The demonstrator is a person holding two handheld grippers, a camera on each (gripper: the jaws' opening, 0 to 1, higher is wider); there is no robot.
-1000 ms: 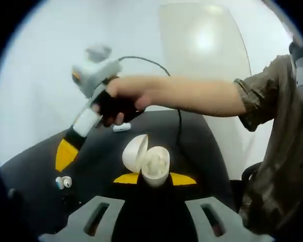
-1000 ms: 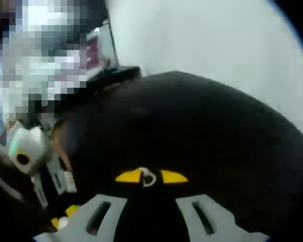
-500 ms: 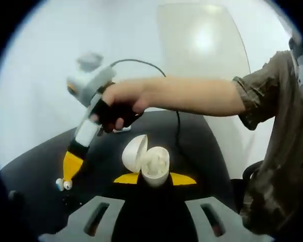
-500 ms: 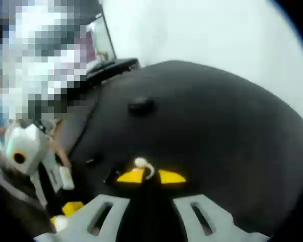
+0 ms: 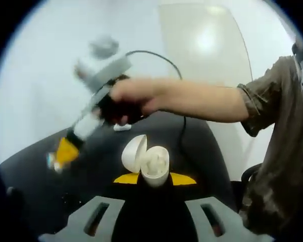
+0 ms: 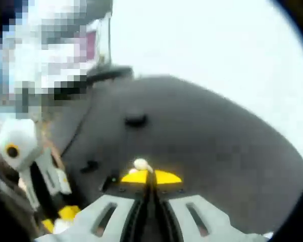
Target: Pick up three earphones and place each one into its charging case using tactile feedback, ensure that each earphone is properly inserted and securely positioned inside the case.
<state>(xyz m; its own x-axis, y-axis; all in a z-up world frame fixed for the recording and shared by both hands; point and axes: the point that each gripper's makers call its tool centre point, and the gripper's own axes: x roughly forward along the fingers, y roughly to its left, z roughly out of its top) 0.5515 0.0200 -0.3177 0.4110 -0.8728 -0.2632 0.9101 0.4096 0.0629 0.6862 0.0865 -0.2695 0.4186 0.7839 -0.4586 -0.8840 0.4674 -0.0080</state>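
My left gripper (image 5: 154, 179) is shut on the base of a white charging case (image 5: 154, 162), which stands upright with its lid (image 5: 133, 153) swung open to the left. A hand (image 5: 129, 100) holds my right gripper (image 5: 64, 151) above the black table at the left. A blurred white earphone (image 5: 52, 162) sits at its yellow tip. In the right gripper view the right gripper (image 6: 151, 177) has its jaws pressed together, with the white earphone (image 6: 140, 164) pinched at their tips. The left gripper (image 6: 65, 212) appears low on the left there.
The black table (image 5: 202, 146) lies under everything. A small white object (image 5: 122, 127) rests on it behind the case, and a black cable (image 5: 181, 126) runs across it. Two dark lumps (image 6: 135, 121) (image 6: 91, 165) lie on the table. A screen (image 6: 98, 43) stands behind.
The right gripper dropped onto the earphone lying on the table at the left, closed its jaws on it and lifted it off. The left gripper and case stayed put.
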